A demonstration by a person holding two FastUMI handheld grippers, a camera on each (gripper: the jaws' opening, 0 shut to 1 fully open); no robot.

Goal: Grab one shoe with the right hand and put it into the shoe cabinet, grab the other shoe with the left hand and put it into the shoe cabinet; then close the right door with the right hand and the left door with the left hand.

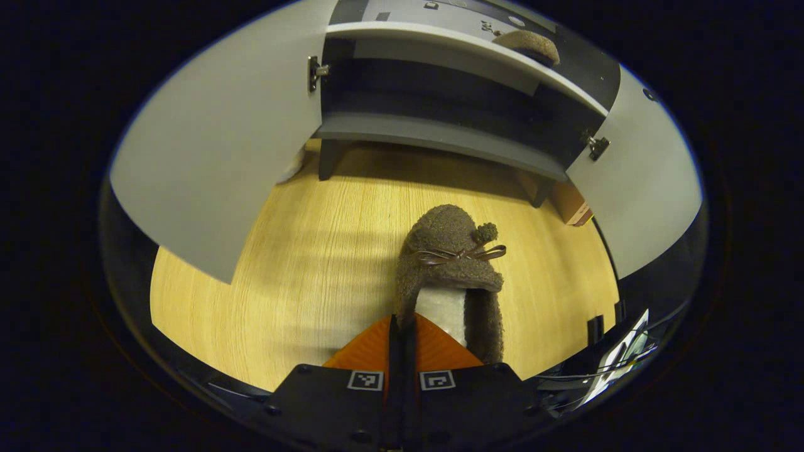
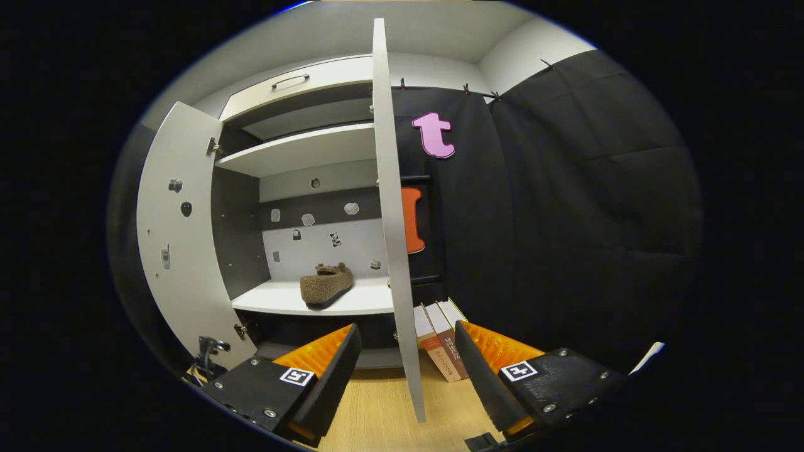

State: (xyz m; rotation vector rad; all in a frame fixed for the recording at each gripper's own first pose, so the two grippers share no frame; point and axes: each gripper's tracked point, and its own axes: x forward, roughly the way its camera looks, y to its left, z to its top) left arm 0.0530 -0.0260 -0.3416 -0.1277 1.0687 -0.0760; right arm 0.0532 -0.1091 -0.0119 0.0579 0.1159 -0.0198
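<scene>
Shoe (image 2: 325, 285) on cabinet shelf (image 2: 364, 300)

The left gripper view looks steeply down from close above the wooden floor (image 1: 301, 263), facing the foot of the shoe cabinet (image 1: 440, 135) between its two open doors. The right gripper view sits low and nearly level, very near the edge of the open right door (image 2: 392, 213), looking into the cabinet's shelves (image 2: 301, 150). Both views share the cabinet interior and the brown shoe on the shelf (image 2: 325, 285).

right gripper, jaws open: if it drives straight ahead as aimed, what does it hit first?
Probably the edge of the open right door, which stands edge-on between the right gripper fingers. The shoe on the shelf sits farther back, left of that line. Depth is uncertain.
</scene>
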